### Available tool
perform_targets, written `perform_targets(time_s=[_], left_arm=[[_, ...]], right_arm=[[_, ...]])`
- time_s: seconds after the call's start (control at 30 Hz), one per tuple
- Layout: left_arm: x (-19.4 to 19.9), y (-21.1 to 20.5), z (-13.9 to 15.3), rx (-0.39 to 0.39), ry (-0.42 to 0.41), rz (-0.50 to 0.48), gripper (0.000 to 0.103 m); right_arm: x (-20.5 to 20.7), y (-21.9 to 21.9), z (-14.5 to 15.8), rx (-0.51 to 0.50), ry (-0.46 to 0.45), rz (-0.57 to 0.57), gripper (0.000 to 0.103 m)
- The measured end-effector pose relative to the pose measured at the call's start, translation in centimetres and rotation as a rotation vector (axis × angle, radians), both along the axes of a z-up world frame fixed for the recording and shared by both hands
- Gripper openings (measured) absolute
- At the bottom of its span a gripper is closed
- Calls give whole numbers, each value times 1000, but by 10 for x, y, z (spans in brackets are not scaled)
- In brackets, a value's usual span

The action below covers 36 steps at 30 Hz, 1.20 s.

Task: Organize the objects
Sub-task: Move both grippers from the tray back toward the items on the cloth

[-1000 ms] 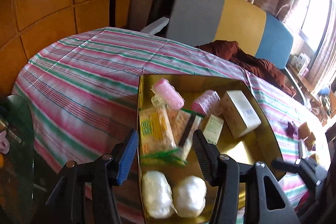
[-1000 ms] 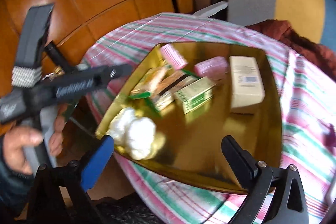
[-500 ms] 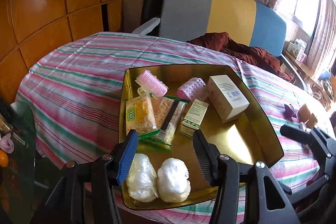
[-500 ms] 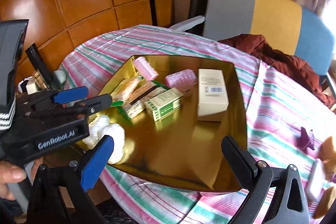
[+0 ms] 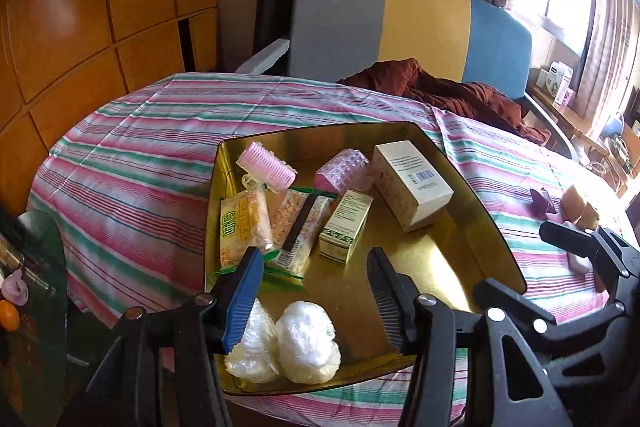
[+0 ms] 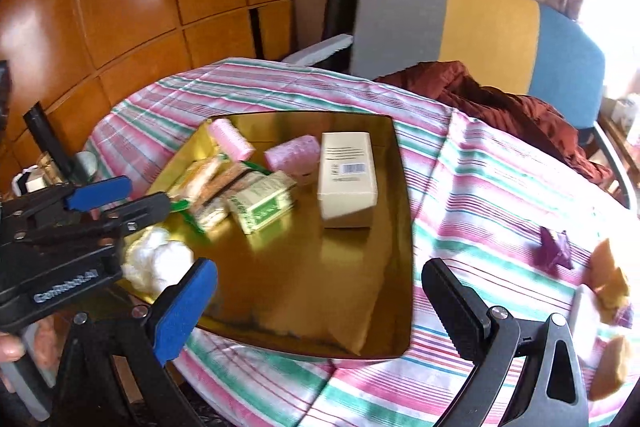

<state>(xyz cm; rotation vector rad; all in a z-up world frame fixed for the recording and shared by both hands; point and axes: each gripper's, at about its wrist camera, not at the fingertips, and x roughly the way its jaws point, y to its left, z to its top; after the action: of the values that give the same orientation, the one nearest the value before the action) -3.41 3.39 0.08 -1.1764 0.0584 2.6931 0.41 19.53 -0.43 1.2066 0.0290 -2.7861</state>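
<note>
Most of the sorting looks done: the shiny gold square tray (image 5: 494, 247) on the striped pink-and-green tablecloth (image 5: 132, 163) already holds two pink hair rollers (image 5: 267, 171), snack packets (image 5: 243, 223), a green carton (image 5: 347, 227), a cream box (image 5: 412, 183) and two white plastic-wrapped bundles (image 5: 306, 341). Both the left gripper (image 5: 314, 301) and the right gripper (image 6: 320, 311) hover with jaws apart, holding nothing. A purple piece (image 6: 554, 247) and tan blocks (image 6: 608, 279) lie off the tray, probably still to be gathered.
</note>
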Motion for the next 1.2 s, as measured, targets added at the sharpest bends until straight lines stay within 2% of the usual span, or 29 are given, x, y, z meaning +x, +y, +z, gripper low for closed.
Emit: perform_targets(time_s=[0.27, 0.8, 1.0, 1.2], left_arm=[[6, 16, 4, -17, 16, -38, 55], [13, 47, -1, -58, -6, -119, 55], [13, 58, -3, -68, -10, -148, 55], [14, 71, -6, -81, -21, -186, 55]], right_arm=[[1, 21, -1, -4, 4, -64, 103], [4, 64, -9, -1, -16, -155, 103], [4, 98, -5, 38, -18, -210, 103], [4, 152, 6, 97, -10, -298, 103]])
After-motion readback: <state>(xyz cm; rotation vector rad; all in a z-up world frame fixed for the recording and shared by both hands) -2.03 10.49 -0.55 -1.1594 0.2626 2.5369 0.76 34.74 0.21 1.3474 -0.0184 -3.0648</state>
